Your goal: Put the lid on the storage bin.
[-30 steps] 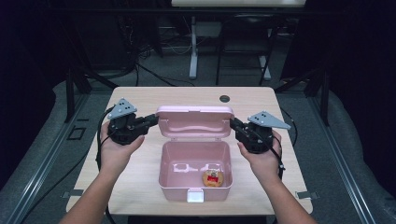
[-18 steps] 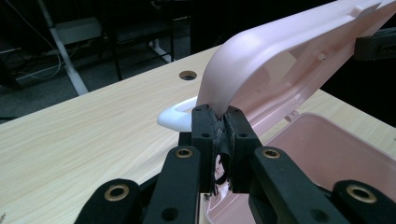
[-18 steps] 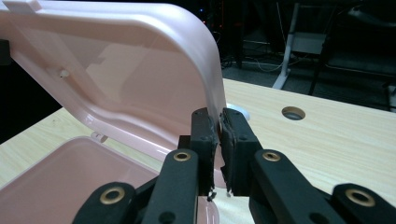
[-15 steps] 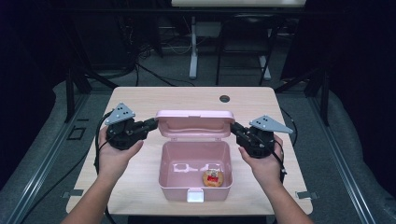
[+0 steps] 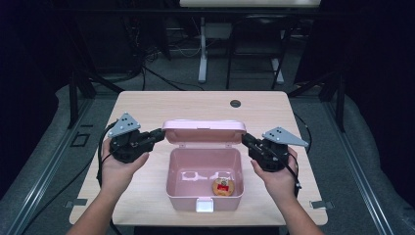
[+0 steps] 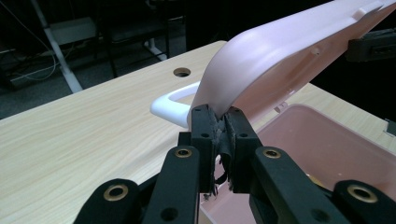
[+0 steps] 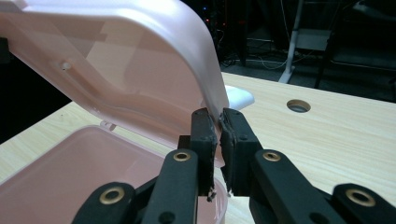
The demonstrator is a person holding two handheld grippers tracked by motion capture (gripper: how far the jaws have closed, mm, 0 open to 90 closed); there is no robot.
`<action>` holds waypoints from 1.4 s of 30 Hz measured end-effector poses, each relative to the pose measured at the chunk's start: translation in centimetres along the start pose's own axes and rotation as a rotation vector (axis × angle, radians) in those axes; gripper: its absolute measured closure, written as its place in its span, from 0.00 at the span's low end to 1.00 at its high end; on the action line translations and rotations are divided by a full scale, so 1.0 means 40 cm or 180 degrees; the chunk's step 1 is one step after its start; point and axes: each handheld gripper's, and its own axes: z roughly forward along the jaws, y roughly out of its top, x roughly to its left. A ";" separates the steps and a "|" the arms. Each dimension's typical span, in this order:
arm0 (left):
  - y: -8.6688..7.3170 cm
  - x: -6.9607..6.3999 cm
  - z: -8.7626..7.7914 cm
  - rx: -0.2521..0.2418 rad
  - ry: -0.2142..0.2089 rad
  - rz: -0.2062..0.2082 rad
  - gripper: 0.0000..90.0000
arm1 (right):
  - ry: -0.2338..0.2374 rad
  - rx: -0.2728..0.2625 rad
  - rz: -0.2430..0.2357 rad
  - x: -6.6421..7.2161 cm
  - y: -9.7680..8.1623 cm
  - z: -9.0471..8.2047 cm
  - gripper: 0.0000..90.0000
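Pink plastic box [image 5: 204,183] sits near the front edge of the wooden desk [image 5: 147,105], roughly centred, its base open to the high view. Its lid [image 5: 204,131] stands raised at the rear, tilted over the base on its hinge side. The left hand-held gripper [image 5: 155,135] is clamped on the lid's left end, jaws pressed together on the thin rim, as the left gripper view confirms [image 6: 219,135]. The right hand-held gripper [image 5: 247,140] is likewise clamped on the lid's right end [image 7: 218,135]. Judgement: gripping both ends keeps the lid level and spares the hinge from twisting while it swings; whether it is being opened or closed cannot be told. A white handle [image 6: 175,105] projects from the lid's outer face, toward the far side of the desk. Inside the base, a small round orange item [image 5: 223,186] lies near the front right corner, well apart from both grippers. A white latch [image 5: 204,204] sits at the front wall, unengaged.
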 end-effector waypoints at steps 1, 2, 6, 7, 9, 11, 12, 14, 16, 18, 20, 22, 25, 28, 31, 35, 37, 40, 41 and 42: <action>-0.001 -0.001 -0.001 -0.0002 -0.0005 0.0000 0.93 | 0.0003 0.0001 0.0008 0.000 -0.001 -0.001 0.92; -0.002 -0.001 -0.002 0.0001 -0.0008 -0.0006 0.93 | 0.0003 0.0003 0.0010 0.000 -0.002 -0.002 0.92; -0.007 -0.003 -0.006 0.0005 -0.0027 -0.0003 0.93 | 0.0047 0.0014 0.0058 0.000 -0.005 -0.006 0.92; -0.008 -0.004 -0.007 0.0004 -0.0033 0.0000 0.93 | 0.0054 0.0025 0.0060 0.001 -0.005 -0.008 0.92; -0.010 -0.005 -0.009 0.0011 -0.0045 0.0003 0.93 | 0.0050 0.0023 0.0045 0.002 -0.008 -0.010 0.92; -0.012 -0.007 -0.010 0.0009 -0.0045 0.0005 0.93 | 0.0050 0.0026 0.0039 0.003 -0.010 -0.011 0.91; -0.012 -0.007 -0.011 0.0010 -0.0049 0.0003 0.93 | 0.0052 0.0034 0.0040 0.003 -0.010 -0.012 0.91; -0.013 -0.007 -0.012 0.0016 -0.0064 -0.0001 0.93 | 0.0055 0.0034 0.0039 0.004 -0.012 -0.013 0.91; -0.015 -0.007 -0.013 0.0019 -0.0072 -0.0004 0.93 | 0.0061 0.0040 0.0045 0.004 -0.014 -0.014 0.91; -0.017 -0.009 -0.014 0.0011 -0.0074 0.0001 0.93 | 0.0062 0.0045 0.0038 0.004 -0.016 -0.015 0.91; -0.018 -0.010 -0.015 0.0020 -0.0080 0.0009 0.93 | 0.0064 0.0064 0.0034 0.004 -0.018 -0.016 0.90; -0.018 -0.011 -0.015 0.0022 -0.0080 0.0016 0.93 | 0.0065 0.0077 0.0032 0.004 -0.020 -0.016 0.90; -0.018 -0.012 -0.017 0.0038 -0.0091 0.0023 0.93 | 0.0074 0.0099 0.0026 0.002 -0.021 -0.017 0.90; -0.022 -0.012 -0.018 0.0025 -0.0101 0.0008 0.93 | 0.0095 0.0109 0.0032 0.003 -0.020 -0.019 0.90; -0.025 -0.015 -0.021 0.0023 -0.0107 0.0017 0.92 | 0.0115 0.0123 0.0035 0.002 -0.021 -0.021 0.90; -0.027 -0.019 -0.024 0.0038 -0.0104 0.0043 0.92 | 0.0147 0.0136 0.0036 0.003 -0.022 -0.027 0.89; -0.028 -0.020 -0.025 0.0043 -0.0107 0.0049 0.92 | 0.0144 0.0146 0.0029 0.005 -0.023 -0.031 0.89; -0.030 -0.022 -0.026 0.0044 -0.0105 0.0047 0.92 | 0.0163 0.0149 0.0023 0.004 -0.024 -0.035 0.89; -0.031 -0.022 -0.028 0.0054 -0.0114 0.0045 0.92 | 0.0172 0.0146 0.0026 0.005 -0.024 -0.037 0.89; -0.032 -0.023 -0.028 0.0046 -0.0110 0.0048 0.92 | 0.0174 0.0142 0.0025 0.005 -0.024 -0.039 0.89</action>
